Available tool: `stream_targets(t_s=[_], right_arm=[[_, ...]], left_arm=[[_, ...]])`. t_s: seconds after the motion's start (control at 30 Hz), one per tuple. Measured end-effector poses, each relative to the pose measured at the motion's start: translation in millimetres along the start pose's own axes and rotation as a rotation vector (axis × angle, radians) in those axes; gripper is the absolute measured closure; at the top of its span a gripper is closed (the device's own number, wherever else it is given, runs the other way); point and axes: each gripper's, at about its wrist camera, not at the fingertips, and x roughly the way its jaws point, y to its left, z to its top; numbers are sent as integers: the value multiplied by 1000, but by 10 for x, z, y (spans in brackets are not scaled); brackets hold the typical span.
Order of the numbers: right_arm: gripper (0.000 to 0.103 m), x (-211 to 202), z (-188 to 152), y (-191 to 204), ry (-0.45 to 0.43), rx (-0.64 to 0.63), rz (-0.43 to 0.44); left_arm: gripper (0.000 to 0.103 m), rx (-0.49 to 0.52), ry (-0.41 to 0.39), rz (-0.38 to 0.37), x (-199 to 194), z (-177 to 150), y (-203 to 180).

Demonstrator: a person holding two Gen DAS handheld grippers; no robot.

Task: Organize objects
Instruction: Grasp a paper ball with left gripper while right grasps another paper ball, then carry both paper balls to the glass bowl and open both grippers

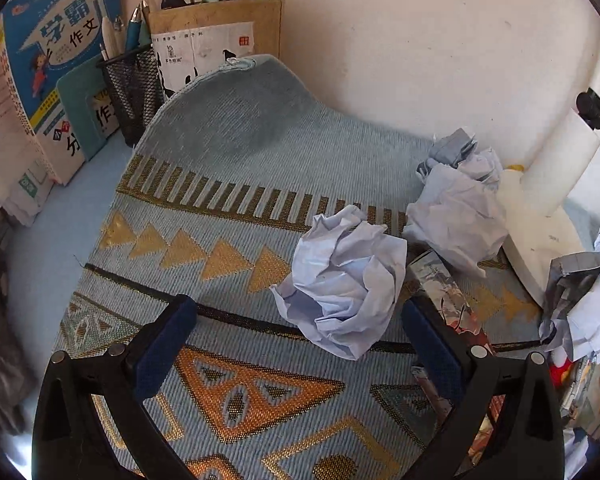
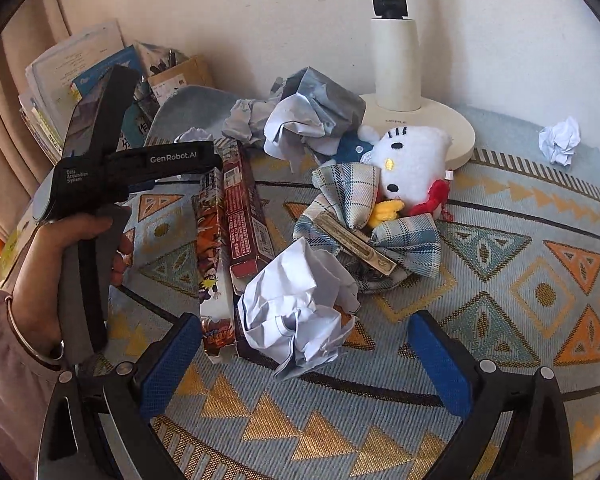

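Left gripper (image 1: 300, 342): we hold it wide and empty, low over the mat (image 1: 236, 208), a paper ball (image 1: 342, 280) between its jaws near the right one.
Boxes (image 2: 230, 232): just left of the right gripper's paper ball (image 2: 300, 312).
Right gripper (image 2: 306, 364): wide, empty.
Risk: we judge a light ball may skid from one pad or snag the boxes.

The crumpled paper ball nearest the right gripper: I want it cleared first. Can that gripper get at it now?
Probably yes: the right gripper is open, the paper ball lies just ahead, nothing on top.
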Motion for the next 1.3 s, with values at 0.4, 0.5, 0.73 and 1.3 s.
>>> stream_targets(t_s=[0.4, 0.5, 0.73, 1.3], right_arm=[[63, -101, -36, -203, -73, 136, 143], [63, -111, -36, -236, -75, 146, 155], [63, -172, -10, -262, -80, 149, 181], [63, -796, 79, -640, -193, 136, 253]], left_arm=[[48, -6, -58, -27, -115, -3, 13], [64, 0, -71, -49, -168, -26, 6], [64, -24, -67, -22, -259, -72, 69], [64, 64, -226, -98, -1258, -275, -709]])
